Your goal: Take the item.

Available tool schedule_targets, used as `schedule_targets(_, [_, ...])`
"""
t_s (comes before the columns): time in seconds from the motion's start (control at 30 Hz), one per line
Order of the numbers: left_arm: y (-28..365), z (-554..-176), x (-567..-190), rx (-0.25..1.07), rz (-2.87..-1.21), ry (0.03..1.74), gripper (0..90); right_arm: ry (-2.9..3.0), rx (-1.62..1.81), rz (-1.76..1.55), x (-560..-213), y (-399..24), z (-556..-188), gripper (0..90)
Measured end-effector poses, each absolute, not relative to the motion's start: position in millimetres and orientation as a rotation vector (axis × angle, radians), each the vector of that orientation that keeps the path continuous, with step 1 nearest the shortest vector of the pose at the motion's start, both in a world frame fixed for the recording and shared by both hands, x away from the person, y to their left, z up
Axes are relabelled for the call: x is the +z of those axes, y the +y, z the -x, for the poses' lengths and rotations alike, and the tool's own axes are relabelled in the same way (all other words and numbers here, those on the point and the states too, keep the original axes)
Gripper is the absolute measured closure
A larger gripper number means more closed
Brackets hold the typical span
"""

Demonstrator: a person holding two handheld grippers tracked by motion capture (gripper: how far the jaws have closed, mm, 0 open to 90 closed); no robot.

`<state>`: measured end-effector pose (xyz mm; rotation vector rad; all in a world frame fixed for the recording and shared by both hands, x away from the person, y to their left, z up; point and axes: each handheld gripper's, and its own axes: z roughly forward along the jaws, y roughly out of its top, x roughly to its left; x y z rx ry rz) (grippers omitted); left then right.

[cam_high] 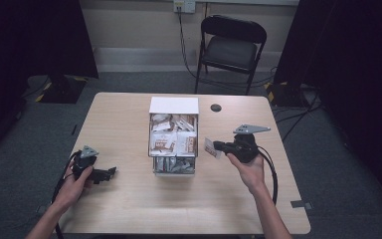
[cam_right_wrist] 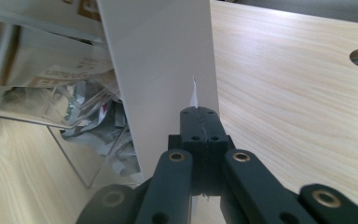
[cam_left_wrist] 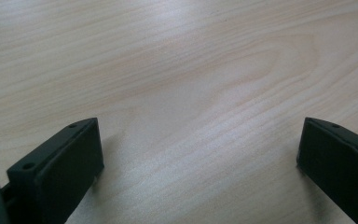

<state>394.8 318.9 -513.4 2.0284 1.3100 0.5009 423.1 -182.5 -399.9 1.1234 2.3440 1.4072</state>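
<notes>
Right hand-held gripper (cam_high: 218, 148) is clamped on one sachet (cam_high: 210, 148), held just beside the clear box (cam_high: 174, 172) mid-bench (cam_high: 129, 209). Left hand-held gripper (cam_high: 110, 173) rests apart, empty. Many sachets remain boxed; progress appears early.

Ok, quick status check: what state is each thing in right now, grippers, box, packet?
Left gripper: open, empty, low over the table.
Right gripper: shut on a packet, held beside the box.
Clear box: lid open, full of packets.
Folding chair: unfolded, unoccupied.
</notes>
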Motion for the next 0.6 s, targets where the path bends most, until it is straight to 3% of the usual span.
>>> schedule_targets(0.6, [318.9,-394.7,-513.4,0.5,-2.028,1.311,0.0,2.452,1.263,-1.198,-444.6,-164.8,-453.9,90.0])
